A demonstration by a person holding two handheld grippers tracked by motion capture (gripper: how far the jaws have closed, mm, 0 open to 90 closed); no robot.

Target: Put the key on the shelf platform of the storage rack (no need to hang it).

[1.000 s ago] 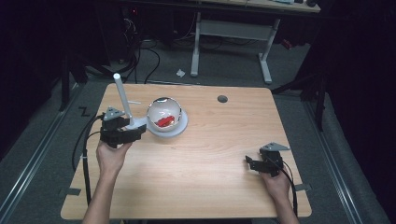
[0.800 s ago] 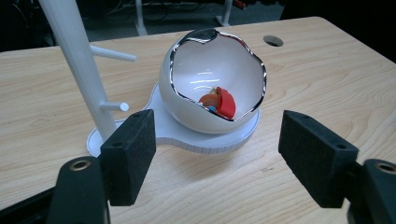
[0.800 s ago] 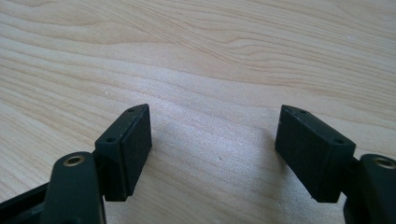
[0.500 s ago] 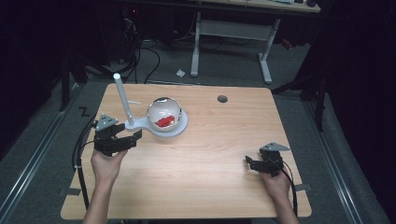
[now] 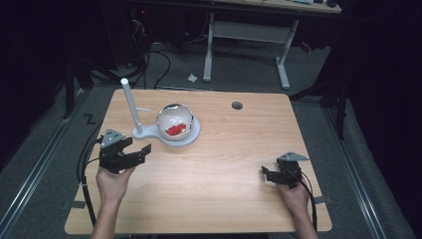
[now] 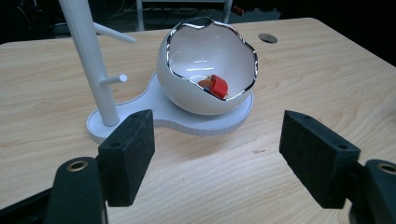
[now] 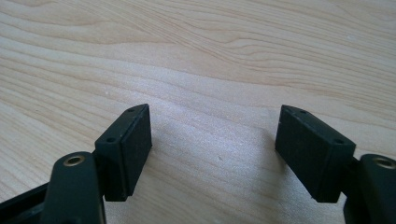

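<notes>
A white egg-shaped bowl with a jagged silver rim sits on a white base left of the table's middle. A small red object lies inside the bowl. A white post with short pegs rises from the base's left end. My left gripper is open just short of the base, its pads apart with bare table between them. My right gripper rests open near the front right of the table, over bare wood.
The wooden table has a round cable hole at the back. Cables trail from both grippers off the table's sides. Behind the table stand a desk frame and floor cables.
My left gripper has drawn back from the post's base toward the person and a little left. The right gripper has not moved.
</notes>
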